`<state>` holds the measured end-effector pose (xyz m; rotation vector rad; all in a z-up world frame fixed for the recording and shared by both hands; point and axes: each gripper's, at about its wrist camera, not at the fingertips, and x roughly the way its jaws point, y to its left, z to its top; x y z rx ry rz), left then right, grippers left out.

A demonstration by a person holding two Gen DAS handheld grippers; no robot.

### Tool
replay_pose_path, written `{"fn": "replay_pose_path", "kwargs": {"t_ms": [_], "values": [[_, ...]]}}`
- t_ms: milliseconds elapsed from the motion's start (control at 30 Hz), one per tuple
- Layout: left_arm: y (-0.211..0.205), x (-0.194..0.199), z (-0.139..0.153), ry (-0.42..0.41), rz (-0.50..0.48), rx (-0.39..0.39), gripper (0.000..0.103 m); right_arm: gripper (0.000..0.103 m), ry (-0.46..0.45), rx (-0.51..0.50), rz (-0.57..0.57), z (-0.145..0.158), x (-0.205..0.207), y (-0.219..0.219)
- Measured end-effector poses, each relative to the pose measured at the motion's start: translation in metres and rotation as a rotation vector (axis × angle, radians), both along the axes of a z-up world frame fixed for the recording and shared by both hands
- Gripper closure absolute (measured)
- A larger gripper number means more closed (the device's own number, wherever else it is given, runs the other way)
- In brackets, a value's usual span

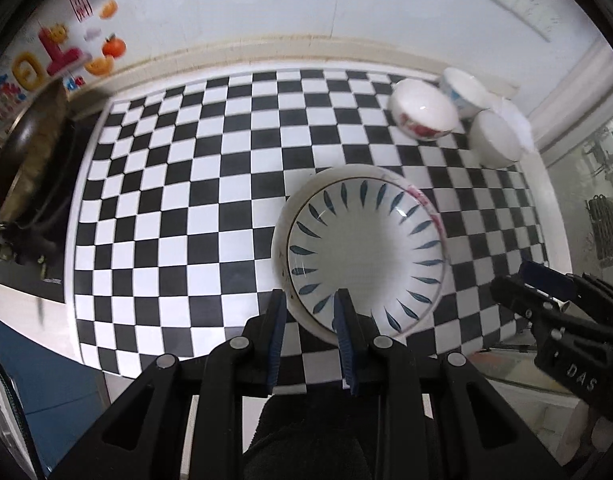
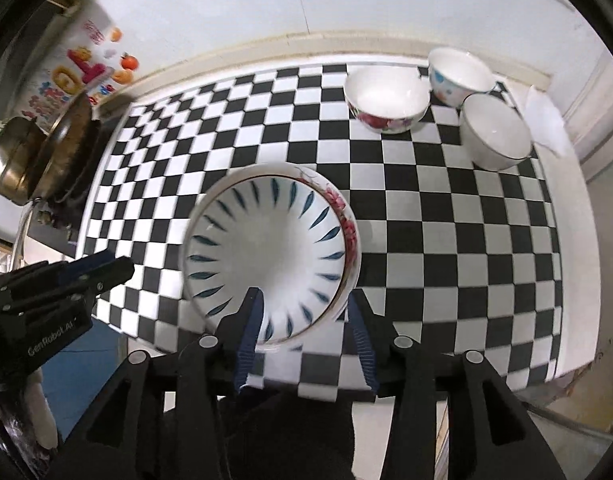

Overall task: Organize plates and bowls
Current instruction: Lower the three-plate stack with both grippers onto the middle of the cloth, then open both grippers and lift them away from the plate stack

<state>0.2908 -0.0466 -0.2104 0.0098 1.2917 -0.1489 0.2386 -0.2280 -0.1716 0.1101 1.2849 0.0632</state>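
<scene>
Though round (no long axis), 2 stacked plates [image 1: 366,248] face-up.

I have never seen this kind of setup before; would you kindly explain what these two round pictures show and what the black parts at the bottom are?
There is no robot here. A person holds a black two-finger gripper in each hand, and each carries a wide-angle camera looking along its fingers. One picture comes from the left gripper, the other from the right gripper; each also glimpses the other at its edge.

Below lies a black-and-white checkered mat. On it sits a white plate with blue leaf marks, stacked on a red-flowered plate. Farther back stand a red-flowered white bowl, a blue-patterned white bowl and a plain dark-rimmed white bowl. Neither gripper holds anything.
</scene>
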Motion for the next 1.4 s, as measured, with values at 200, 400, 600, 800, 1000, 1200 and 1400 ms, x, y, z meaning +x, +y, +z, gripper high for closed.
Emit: {"fn": "replay_pose_path", "kwargs": {"t_ms": [200,400,600,800,1000,1200,1400], "values": [[0.000,-0.032,0.031,-0.061,-0.014,0.008,0.076,0.029,-0.071,0.006,-0.025,0.040,-0.045,0.006],[0.003,-0.059,0.059,-0.125,-0.013,-0.007,0.052,0.021,-0.147,-0.006,-0.055,0.078,-0.082,0.012],[0.008,-0.082,0.085,-0.204,0.012,-0.026,0.028,0.018,-0.225,-0.037,-0.075,0.114,-0.109,0.015],[0.011,-0.103,0.101,-0.247,0.019,-0.040,0.015,0.017,-0.259,-0.049,-0.066,0.132,-0.130,0.020],[0.012,-0.119,0.108,-0.274,0.027,-0.033,0.015,0.016,-0.286,-0.050,-0.065,0.144,-0.150,0.026],[0.012,-0.130,0.111,-0.283,0.019,-0.027,0.015,0.015,-0.293,-0.045,-0.072,0.147,-0.156,0.026],[0.007,-0.126,0.115,-0.300,0.027,-0.016,0.015,0.015,-0.299,-0.020,-0.067,0.148,-0.156,0.021]]}}
